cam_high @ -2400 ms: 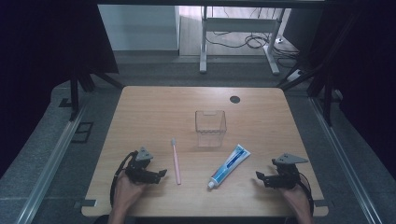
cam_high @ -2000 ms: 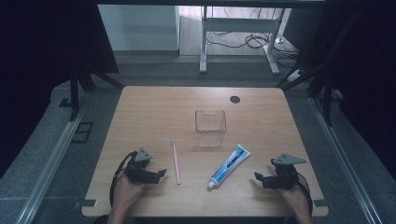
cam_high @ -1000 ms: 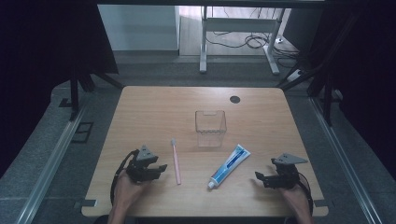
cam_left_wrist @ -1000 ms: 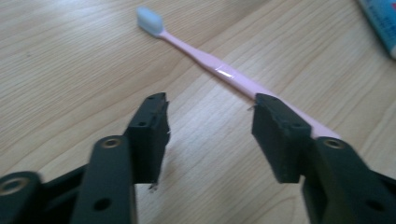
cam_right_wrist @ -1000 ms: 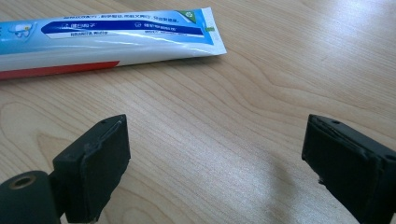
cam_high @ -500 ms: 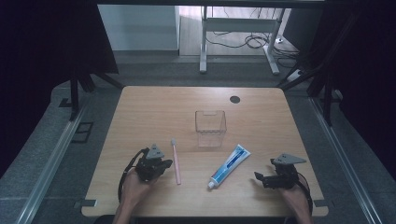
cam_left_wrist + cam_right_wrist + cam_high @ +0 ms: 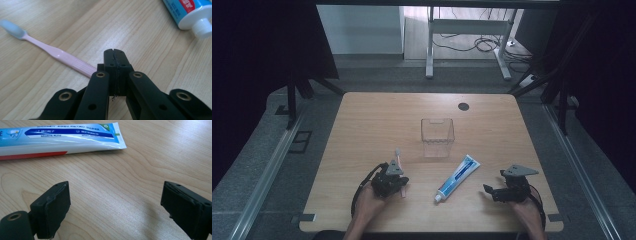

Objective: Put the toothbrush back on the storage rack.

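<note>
Left gripper (image 7: pixel 398 182) sits low over the wood counter (image 7: pixel 372 120), jaws pressed together with nothing between them; in the left gripper view (image 7: pixel 115 53) the closed tips sit right at the handle of the pink toothbrush (image 7: pixel 55 52), which passes just behind and to their left, and I can't tell if they touch it. The brush lies flat, its pale blue head (image 7: pixel 12 28) well off toward the upper left of that view. In the high view the toothbrush (image 7: pixel 398 156) pokes out ahead of the left gripper, head pointing away from the person. Toothpaste tube (image 7: pixel 458 176) lies flat between the two grippers, cap end toward the person; its white cap (image 7: pixel 203 27) shows up ahead and to the right of the left gripper. Right gripper (image 7: pixel 493 192) rests near the counter's front right edge, jaws spread wide, holding nothing (image 7: pixel 115 207); the tube's crimped tail (image 7: pixel 75 137) lies ahead of it and to the left, well clear of both jaws. A clear square box (image 7: pixel 437 137) stands upright farther out, beyond both grippers, roughly mid-counter. A dark round hole (image 7: pixel 463 106) sits past the box near the far edge.
</note>
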Tool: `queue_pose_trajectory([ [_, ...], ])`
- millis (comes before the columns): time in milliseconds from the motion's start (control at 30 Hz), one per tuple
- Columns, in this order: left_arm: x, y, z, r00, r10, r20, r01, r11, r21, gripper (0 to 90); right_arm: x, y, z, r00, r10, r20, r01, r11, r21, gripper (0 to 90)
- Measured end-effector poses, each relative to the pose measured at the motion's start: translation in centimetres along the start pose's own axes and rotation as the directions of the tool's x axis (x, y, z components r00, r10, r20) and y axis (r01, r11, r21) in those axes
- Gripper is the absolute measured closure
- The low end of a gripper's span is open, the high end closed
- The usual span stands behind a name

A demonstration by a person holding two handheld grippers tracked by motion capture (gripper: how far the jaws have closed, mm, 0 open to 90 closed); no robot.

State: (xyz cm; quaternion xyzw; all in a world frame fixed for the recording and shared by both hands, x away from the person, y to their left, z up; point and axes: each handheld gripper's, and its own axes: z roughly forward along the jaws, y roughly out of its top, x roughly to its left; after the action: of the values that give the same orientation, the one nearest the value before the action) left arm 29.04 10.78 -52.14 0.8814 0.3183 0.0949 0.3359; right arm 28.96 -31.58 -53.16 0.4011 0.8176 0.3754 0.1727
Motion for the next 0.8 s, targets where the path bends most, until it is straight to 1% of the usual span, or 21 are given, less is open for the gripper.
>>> queue_pose_trajectory([
  [33,0.0,0.0,0.1,1.0000,0.004,0.000,-0.004,1.0000,0.003,89.5,0.0,0.0,0.0,1.0000,0.001,0.000,-0.001,1.000,0.000,8.9],
  [200,-0.1,-0.1,0.3,0.9999,-0.005,0.011,0.005,0.9999,0.013,89.4,0.1,0.0,0.1,1.0000,0.001,-0.005,-0.001,1.000,0.007,8.9],
  [233,0.0,-0.2,0.4,0.9998,-0.012,0.013,0.011,0.9997,0.021,89.3,0.1,0.0,0.1,1.0000,0.002,-0.004,-0.002,1.000,0.007,8.9],
  [333,0.1,-0.3,0.3,0.9997,-0.019,0.013,0.019,0.9995,0.025,89.2,0.1,0.0,0.1,1.0000,0.005,-0.003,-0.005,1.000,0.007,8.8],
  [367,0.2,-0.4,0.2,0.9995,-0.029,0.009,0.029,0.9993,0.026,89.2,0.1,0.0,0.1,1.0000,0.005,-0.004,-0.005,1.000,0.008,8.8],
  [400,0.2,-0.4,0.2,0.9995,-0.029,0.009,0.029,0.9993,0.026,89.2,0.1,0.0,0.1,1.0000,0.005,-0.004,-0.005,1.000,0.008,8.8],
  [433,0.3,-0.5,0.1,0.9992,-0.040,0.006,0.040,0.9988,0.029,89.2,0.0,0.0,0.1,1.0000,0.007,-0.002,-0.007,1.000,0.008,8.8],
  [600,0.6,-0.7,-0.2,0.9987,-0.051,-0.002,0.051,0.9982,0.032,89.2,0.0,0.0,0.0,0.9999,0.010,-0.002,-0.010,1.000,0.006,8.6],
  [667,0.8,-0.8,-0.4,0.9988,-0.049,-0.008,0.050,0.9981,0.036,89.2,0.0,0.0,0.0,0.9999,0.011,-0.002,-0.011,1.000,0.007,8.4],
  [800,1.2,-1.2,-0.8,0.9978,-0.062,-0.024,0.063,0.9968,0.050,89.2,0.0,0.0,0.0,0.9999,0.016,-0.001,-0.016,1.000,0.005,7.4],
])
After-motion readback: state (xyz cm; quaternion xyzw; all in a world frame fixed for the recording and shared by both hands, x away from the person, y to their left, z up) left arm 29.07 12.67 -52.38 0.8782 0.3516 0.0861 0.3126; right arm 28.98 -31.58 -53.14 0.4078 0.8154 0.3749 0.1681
